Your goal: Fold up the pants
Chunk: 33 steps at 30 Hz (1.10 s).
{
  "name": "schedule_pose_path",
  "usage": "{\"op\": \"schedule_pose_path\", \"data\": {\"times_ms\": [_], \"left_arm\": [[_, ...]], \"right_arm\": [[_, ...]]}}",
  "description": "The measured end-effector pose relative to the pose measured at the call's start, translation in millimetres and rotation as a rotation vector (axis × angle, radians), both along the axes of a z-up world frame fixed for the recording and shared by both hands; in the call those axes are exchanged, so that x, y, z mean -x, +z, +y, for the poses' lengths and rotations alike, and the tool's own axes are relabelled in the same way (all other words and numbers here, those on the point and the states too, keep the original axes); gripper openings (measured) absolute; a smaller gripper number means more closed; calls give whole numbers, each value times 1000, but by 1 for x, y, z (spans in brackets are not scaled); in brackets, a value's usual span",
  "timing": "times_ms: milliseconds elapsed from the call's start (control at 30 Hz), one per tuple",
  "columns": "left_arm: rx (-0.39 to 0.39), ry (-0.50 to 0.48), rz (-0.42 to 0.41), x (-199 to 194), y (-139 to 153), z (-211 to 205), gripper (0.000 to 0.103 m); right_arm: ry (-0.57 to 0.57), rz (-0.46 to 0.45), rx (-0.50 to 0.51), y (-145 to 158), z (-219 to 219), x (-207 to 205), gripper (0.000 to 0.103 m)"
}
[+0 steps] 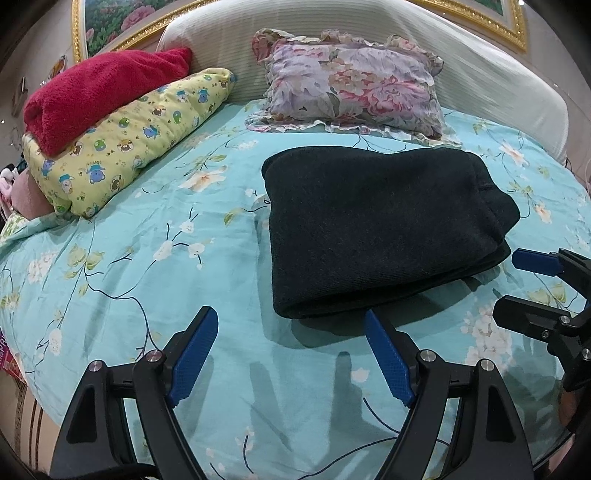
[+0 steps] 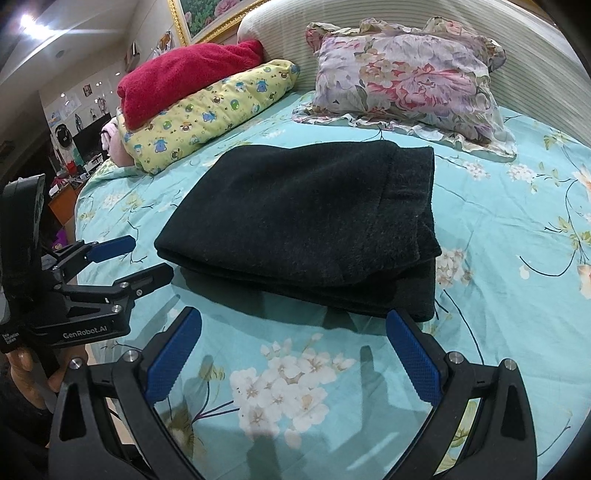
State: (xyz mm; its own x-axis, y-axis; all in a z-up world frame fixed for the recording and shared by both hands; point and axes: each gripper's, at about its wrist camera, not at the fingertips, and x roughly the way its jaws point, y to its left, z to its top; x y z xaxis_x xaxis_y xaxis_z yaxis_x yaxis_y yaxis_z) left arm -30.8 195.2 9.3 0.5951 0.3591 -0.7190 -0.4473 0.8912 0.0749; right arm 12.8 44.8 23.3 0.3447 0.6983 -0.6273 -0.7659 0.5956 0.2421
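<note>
Behind, floral pillow upper centre; black pants folded flat mid-frame; left gripper and right gripper both spread, empty.

Both wrist cameras sit low over the bed, facing the headboard, near the folded pants they share, left view from its left, right view seemingly slightly closer.

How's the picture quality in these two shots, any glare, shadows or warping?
Left wrist view: fisheye bends the headboard, corners vignetted black, jaw shadows fall on the sheet. Right wrist view: ceiling light flares top left, same warping, pants sharp.
</note>
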Motion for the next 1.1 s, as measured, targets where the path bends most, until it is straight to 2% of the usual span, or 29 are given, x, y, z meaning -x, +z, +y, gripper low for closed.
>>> {"op": "schedule_pose_path", "data": {"times_ms": [1100], "left_arm": [[-14,12,-11,-4,9,3,82]], "right_arm": [[-2,-3,-37,11,-3,-1,100]]}}
